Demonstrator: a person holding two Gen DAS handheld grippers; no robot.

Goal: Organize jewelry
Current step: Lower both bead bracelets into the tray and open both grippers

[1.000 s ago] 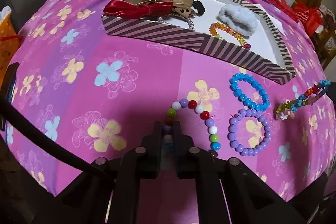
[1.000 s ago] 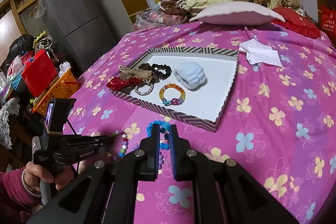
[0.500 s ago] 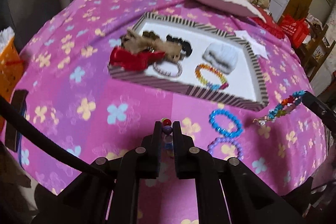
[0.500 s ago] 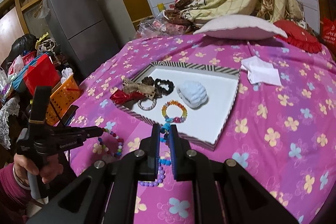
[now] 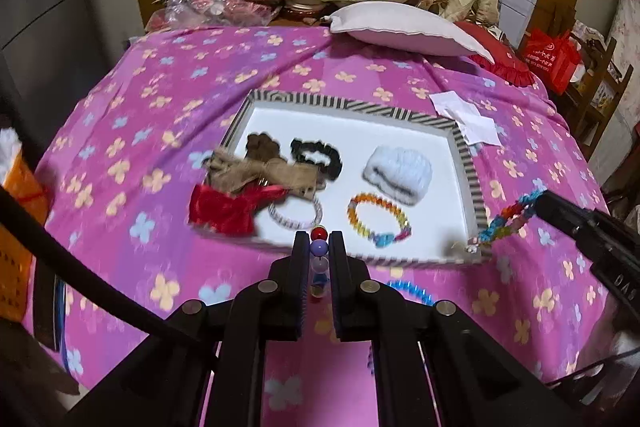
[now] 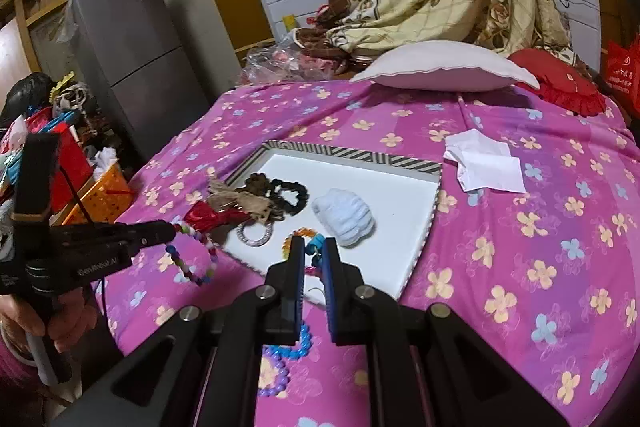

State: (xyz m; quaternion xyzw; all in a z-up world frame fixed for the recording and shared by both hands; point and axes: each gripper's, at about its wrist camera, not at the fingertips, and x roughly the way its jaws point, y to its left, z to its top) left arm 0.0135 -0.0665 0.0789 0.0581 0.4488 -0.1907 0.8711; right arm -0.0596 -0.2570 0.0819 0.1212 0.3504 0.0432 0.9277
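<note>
My left gripper [image 5: 319, 243] is shut on a big-bead bracelet [image 5: 319, 247] of red, purple and white beads, held above the bed before the striped tray [image 5: 352, 107]. From the right wrist view the bracelet [image 6: 196, 255] hangs from the left gripper [image 6: 170, 229]. My right gripper [image 6: 313, 247] is shut on a multicolour bracelet [image 6: 316, 245], seen in the left wrist view [image 5: 506, 221] over the tray's right front corner. A blue bracelet [image 6: 298, 345] and a purple bracelet [image 6: 276, 375] lie on the pink bedspread.
The tray [image 6: 360, 157] holds a red bow [image 5: 224, 207], a tan bow [image 5: 256, 173], dark scrunchies [image 5: 316, 153], a white scrunchie [image 5: 398, 171], a silver ring bracelet [image 5: 296, 213] and an orange bracelet [image 5: 378, 219]. A white tissue [image 6: 486, 167] and pillow [image 6: 444, 67] lie behind.
Both grippers have lifted with their bracelets and moved toward the tray. The big-bead bracelet left the bedspread and now hangs in the air.
</note>
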